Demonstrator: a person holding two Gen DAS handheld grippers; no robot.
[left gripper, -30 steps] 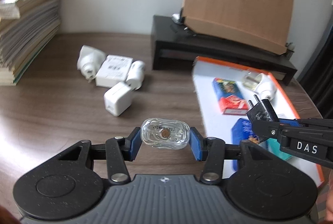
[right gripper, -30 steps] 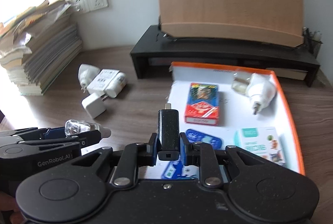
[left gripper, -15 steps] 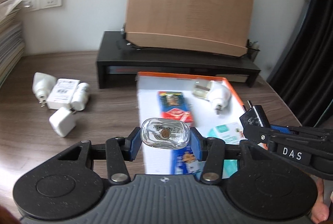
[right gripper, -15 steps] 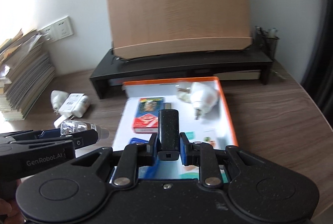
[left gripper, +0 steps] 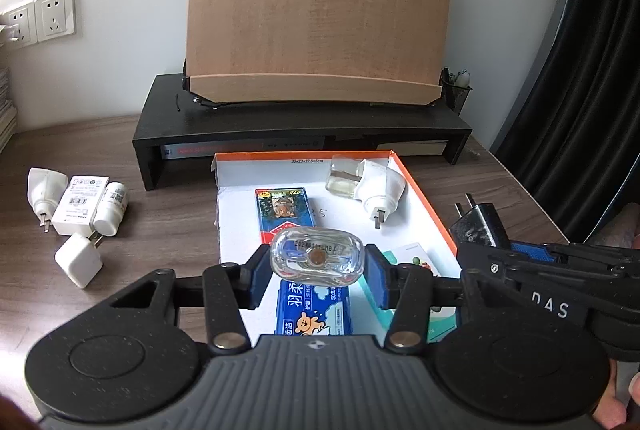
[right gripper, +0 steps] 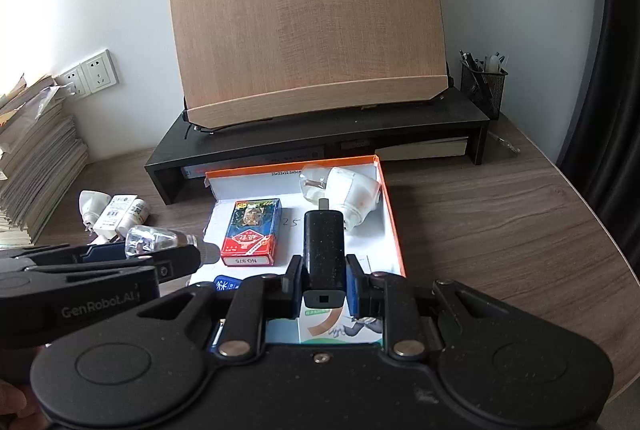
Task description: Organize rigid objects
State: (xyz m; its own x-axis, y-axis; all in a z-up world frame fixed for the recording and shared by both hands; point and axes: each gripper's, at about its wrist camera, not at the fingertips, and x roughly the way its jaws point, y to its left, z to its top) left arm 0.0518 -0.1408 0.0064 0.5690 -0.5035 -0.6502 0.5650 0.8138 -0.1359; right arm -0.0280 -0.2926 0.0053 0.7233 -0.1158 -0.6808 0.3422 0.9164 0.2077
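My left gripper (left gripper: 317,270) is shut on a clear glass bottle (left gripper: 317,257), held above the front of the orange-rimmed white tray (left gripper: 424,198). My right gripper (right gripper: 324,276) is shut on a black plug adapter (right gripper: 323,250), held over the tray's (right gripper: 390,214) front right part. The bottle also shows in the right wrist view (right gripper: 154,240), and the adapter in the left wrist view (left gripper: 478,226). In the tray lie a red and blue card box (left gripper: 283,212), a white plug-in device with a clear bottle (left gripper: 366,182), a blue tissue pack (left gripper: 314,306) and a teal box (left gripper: 416,258).
Several white chargers and a small white bottle (left gripper: 76,208) lie on the wooden table left of the tray. A black monitor stand (left gripper: 300,122) with a wooden board (left gripper: 316,26) stands behind it. A paper stack (right gripper: 32,158) is at far left, a mesh pen holder (right gripper: 482,86) at far right.
Both grippers moved right from the charger area to above the tray, still holding the bottle and the adapter. The views rose and now face the tray and stand squarely.
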